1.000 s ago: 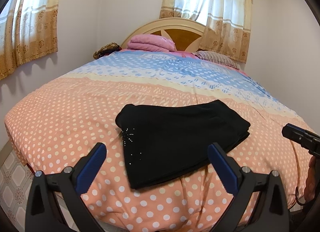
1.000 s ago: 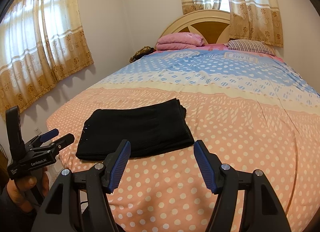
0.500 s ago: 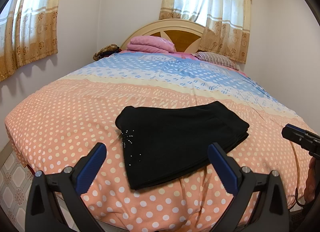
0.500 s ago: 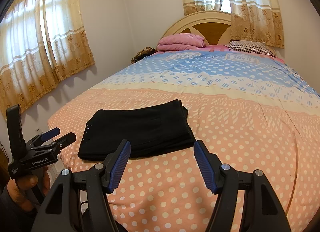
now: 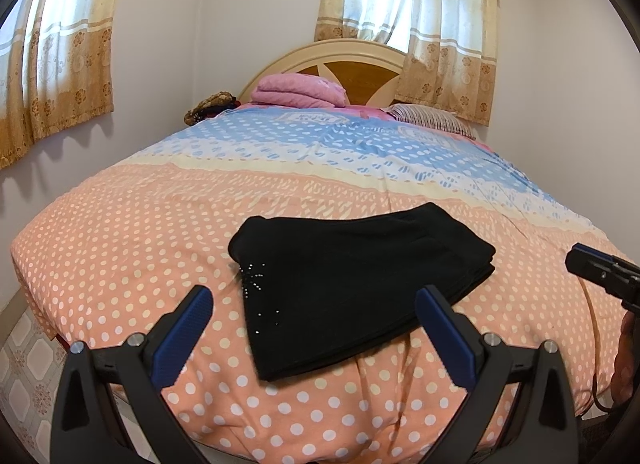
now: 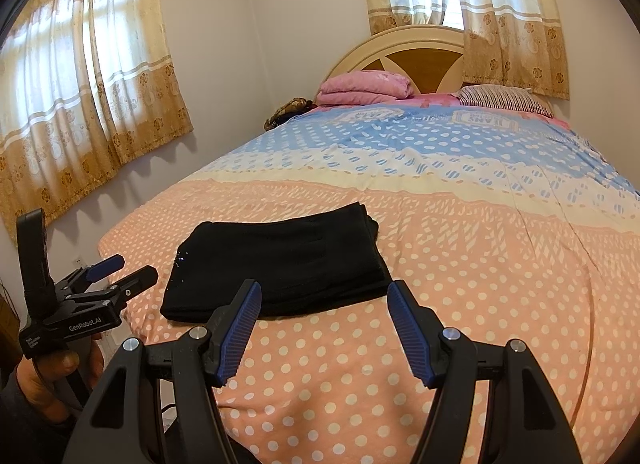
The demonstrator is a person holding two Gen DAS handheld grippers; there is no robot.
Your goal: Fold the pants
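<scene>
Black pants (image 5: 352, 276) (image 6: 280, 260) lie folded into a flat stack on the orange dotted part of the bedspread (image 5: 120, 248), near the foot of the bed. A small patch of sparkly studs shows at their near left corner. My left gripper (image 5: 316, 308) hovers in front of the pants, open, nothing between its blue pads. My right gripper (image 6: 324, 300) is also open and holds nothing, just short of the pants' near edge. In the right wrist view the left gripper (image 6: 120, 270) appears at the left, held by a hand (image 6: 48, 380). The right gripper's tip (image 5: 600, 270) shows at the right edge of the left wrist view.
The bedspread turns cream then blue toward the headboard (image 6: 416, 51). Folded pink blankets (image 5: 300, 89) and a striped pillow (image 6: 504, 97) lie at the head. Curtained windows (image 6: 80, 95) stand left and behind. Tiled floor (image 5: 24, 380) shows beside the bed's near left corner.
</scene>
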